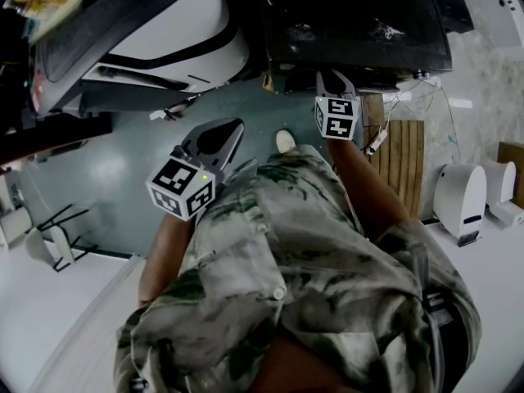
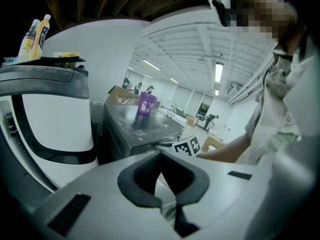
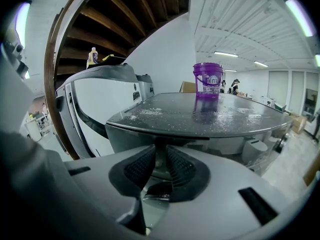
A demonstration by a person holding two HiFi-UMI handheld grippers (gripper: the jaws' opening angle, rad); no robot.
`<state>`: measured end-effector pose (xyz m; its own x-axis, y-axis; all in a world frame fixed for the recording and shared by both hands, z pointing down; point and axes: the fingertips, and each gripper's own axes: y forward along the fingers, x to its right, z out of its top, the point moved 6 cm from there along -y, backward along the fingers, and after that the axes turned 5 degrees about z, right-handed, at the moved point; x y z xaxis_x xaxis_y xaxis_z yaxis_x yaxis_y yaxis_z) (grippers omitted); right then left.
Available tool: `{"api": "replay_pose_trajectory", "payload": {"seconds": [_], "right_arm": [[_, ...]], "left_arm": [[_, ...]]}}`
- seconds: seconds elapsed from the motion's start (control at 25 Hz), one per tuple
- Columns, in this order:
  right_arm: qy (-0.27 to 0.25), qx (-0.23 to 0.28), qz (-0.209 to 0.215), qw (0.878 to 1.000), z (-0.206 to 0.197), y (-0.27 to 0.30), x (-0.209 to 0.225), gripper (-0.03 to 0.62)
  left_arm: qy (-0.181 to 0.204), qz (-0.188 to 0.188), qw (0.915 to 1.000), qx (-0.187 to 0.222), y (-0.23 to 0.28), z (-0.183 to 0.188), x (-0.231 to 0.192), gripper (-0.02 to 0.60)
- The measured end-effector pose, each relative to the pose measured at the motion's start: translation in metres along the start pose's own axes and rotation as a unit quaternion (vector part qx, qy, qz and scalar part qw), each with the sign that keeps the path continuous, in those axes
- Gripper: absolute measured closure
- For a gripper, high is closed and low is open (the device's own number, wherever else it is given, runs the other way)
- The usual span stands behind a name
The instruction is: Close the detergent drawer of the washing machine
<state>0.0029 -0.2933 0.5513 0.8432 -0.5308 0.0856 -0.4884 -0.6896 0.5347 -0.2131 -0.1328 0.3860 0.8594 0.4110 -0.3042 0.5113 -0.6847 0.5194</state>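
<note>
The washing machine (image 1: 352,23) has a dark, speckled top (image 3: 200,114) with a purple cup (image 3: 208,80) standing on it. Under its front edge a narrow grey piece of the detergent drawer (image 3: 159,159) sticks out toward me. My right gripper (image 3: 160,168) is at that front edge (image 1: 334,80), and both ribbed pads lie against the grey piece. My left gripper (image 1: 228,131) hangs over the green floor left of the machine, apart from it. Its jaws (image 2: 167,176) stand open with nothing between them. The right gripper's marker cube (image 2: 187,145) shows beyond it.
A large white machine with a dark-rimmed round door (image 1: 147,31) stands to the left, with bottles (image 2: 35,36) on top. A wooden slatted board (image 1: 405,162), white cables (image 1: 409,97) and white devices (image 1: 460,199) lie to the right. People stand far off in the hall.
</note>
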Motion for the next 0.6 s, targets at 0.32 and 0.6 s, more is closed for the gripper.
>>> {"api": "replay_pose_trajectory", "payload": {"seconds": [0.32,0.6], "right_arm": [[-0.001,-0.006,-0.009,1.000,0.003,0.005,0.004,0.540],[-0.024,-0.006,0.008,1.000,0.001,0.004,0.000,0.513]], "left_arm": [[-0.005,0.004,1.0000,0.001,-0.007,-0.003,-0.003,0.558],[-0.005,-0.002,1.0000,-0.001,-0.019,-0.014,0.000,0.558]]}}
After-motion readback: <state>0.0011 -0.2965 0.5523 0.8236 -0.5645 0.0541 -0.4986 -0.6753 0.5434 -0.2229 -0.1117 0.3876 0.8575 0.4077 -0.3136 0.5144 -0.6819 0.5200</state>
